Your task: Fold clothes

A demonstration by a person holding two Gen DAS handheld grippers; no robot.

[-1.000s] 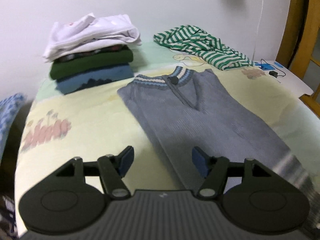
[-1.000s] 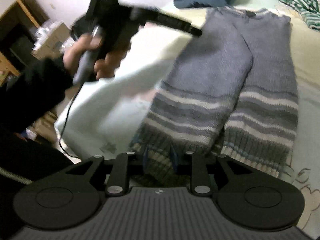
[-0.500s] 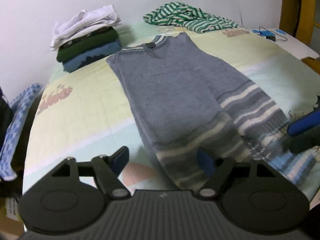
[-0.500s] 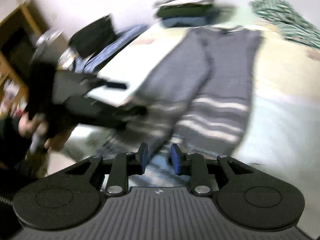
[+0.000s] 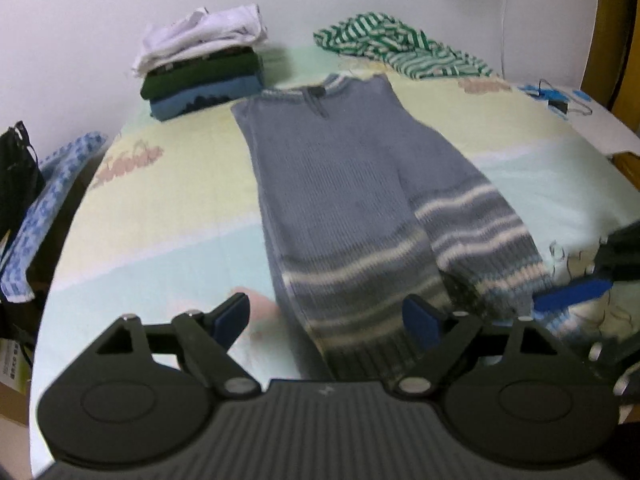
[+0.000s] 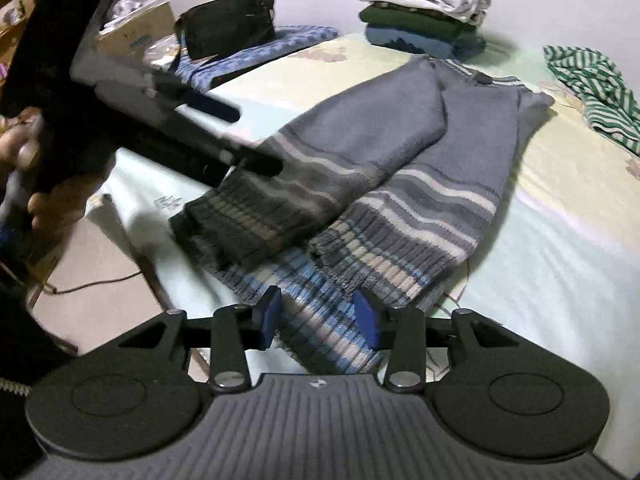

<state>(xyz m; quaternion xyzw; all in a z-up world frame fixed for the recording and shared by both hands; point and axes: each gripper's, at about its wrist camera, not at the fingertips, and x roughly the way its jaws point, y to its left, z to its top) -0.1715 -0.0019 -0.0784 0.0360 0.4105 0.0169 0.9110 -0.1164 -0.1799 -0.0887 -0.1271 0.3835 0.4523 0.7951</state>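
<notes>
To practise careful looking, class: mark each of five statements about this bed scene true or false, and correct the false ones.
1. The grey sweater lies on the bed with both sleeves folded in over its front. True.
2. The stack of folded clothes has a white garment on top. True.
3. The green striped garment sits folded on that stack. False: it lies crumpled on the bed, apart from the stack.
4. The left gripper is clamped on the sweater's collar. False: its jaws are opening near the hem.
5. The right gripper has striped knit between its fingers. True.
</notes>
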